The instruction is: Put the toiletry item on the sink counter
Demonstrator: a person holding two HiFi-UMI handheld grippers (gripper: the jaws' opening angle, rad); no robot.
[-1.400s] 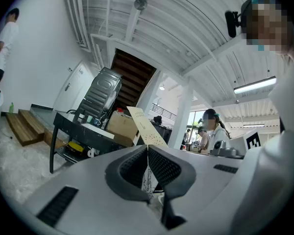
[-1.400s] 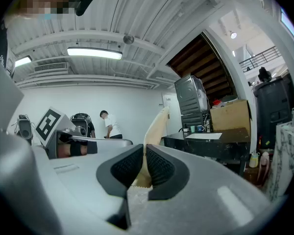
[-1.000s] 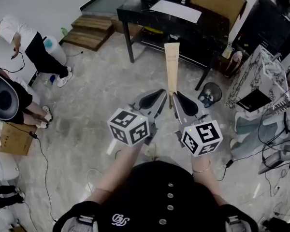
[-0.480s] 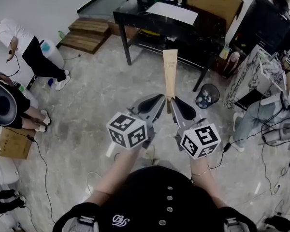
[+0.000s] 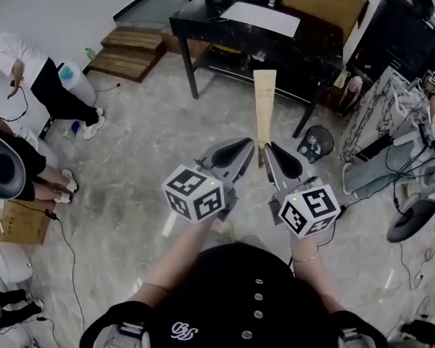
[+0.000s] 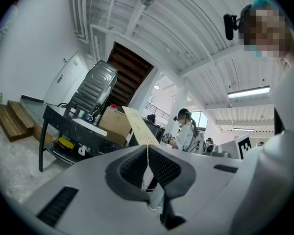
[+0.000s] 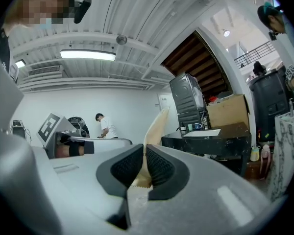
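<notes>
The toiletry item (image 5: 264, 107) is a long flat tan tube that stands upright between my two grippers, over the floor in front of me. My right gripper (image 5: 267, 155) is shut on its crimped lower end; in the right gripper view the pads (image 7: 158, 168) press on the tube (image 7: 155, 126) from both sides. My left gripper (image 5: 245, 151) sits close beside it on the left with its jaws shut and nothing between them. The left gripper view shows the tube (image 6: 137, 127) rising just beyond the closed left gripper (image 6: 147, 155). No sink counter is in view.
A black table (image 5: 315, 46) with a paper sheet and cups stands ahead, a small bin (image 5: 315, 142) by its leg. Wooden steps (image 5: 130, 46) lie at the far left. People (image 5: 29, 64) are at the left, and cables and equipment (image 5: 413, 216) crowd the right.
Both grippers and the tube have drifted slightly right and down in the head view. The grip on the tube is unchanged.
</notes>
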